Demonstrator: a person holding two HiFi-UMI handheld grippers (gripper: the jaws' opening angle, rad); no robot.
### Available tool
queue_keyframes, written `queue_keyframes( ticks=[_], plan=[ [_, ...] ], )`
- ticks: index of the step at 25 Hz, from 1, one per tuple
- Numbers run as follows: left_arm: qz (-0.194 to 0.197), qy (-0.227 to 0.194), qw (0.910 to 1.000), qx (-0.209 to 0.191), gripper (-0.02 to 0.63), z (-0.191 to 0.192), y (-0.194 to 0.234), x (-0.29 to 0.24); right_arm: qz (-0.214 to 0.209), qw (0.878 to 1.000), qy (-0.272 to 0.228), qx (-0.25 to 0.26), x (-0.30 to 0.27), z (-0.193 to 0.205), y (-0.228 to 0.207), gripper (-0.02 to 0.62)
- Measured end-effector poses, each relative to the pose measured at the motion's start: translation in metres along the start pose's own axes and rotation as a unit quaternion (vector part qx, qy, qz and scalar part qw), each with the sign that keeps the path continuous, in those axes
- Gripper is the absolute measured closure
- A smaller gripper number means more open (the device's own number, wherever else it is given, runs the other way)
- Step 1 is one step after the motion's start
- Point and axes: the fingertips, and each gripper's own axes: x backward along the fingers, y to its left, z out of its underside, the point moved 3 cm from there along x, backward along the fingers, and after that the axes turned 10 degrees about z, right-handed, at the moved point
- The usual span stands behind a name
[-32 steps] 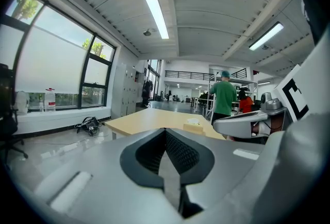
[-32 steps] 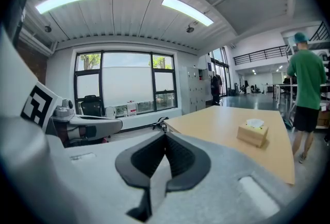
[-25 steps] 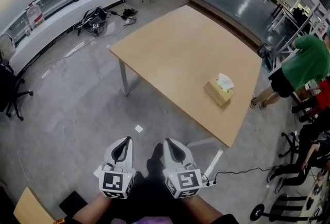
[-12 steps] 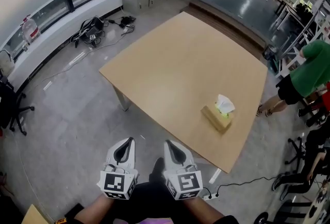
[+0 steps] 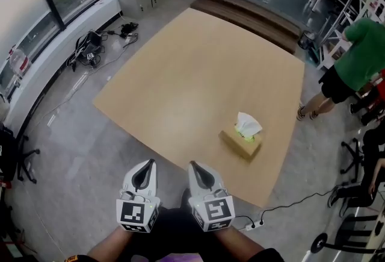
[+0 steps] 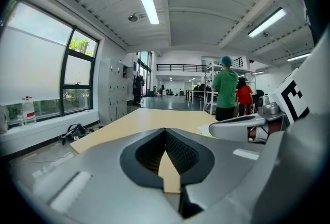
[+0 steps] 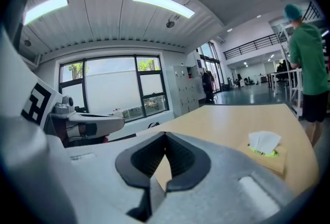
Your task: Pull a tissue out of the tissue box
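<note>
My left hand-held gripper (image 5: 146,164) hovers short of the worktop (image 5: 180,74), jaws closed tip to tip on nothing. My right hand-held gripper (image 5: 195,165) hangs just beside it, likewise closed and empty. The tissue box (image 5: 239,144) stands further right on the worktop, well apart from both, a white tissue (image 5: 247,124) poking up.

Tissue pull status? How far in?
Done: nothing yet. The tissue stands up out of the tissue box on the table. In hand: nothing. The left gripper and right gripper are both shut and empty, side by side by the table's near edge, apart from the box. Left: reach the box, open, pinch the tissue, pull it out.
</note>
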Motion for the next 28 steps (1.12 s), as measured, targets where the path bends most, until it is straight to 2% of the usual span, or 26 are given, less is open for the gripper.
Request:
queue_keyframes(
  ticks=[5, 12, 20, 28],
  plan=[
    [0.046, 0.004, 0.9989, -0.012, 0.588, -0.011, -0.006, -0.032, 0.042, 0.999, 0.004, -0.016, -0.006, -0.003, -0.023, 0.603],
    [0.135, 0.010, 0.9903, -0.029, 0.588, -0.023, -0.003, -0.092, 0.134, 0.990, 0.012, -0.039, -0.024, -0.010, -0.062, 0.603],
    [0.254, 0.011, 0.9661, -0.044, 0.588, -0.052, 0.007, -0.157, 0.265, 0.961, 0.010, -0.080, -0.043, -0.028, -0.092, 0.603],
    [0.344, 0.040, 0.9367, -0.049, 0.588, -0.036, 0.007, -0.186, 0.372, 0.922, 0.031, -0.103, -0.033, -0.020, -0.114, 0.603]
  ],
)
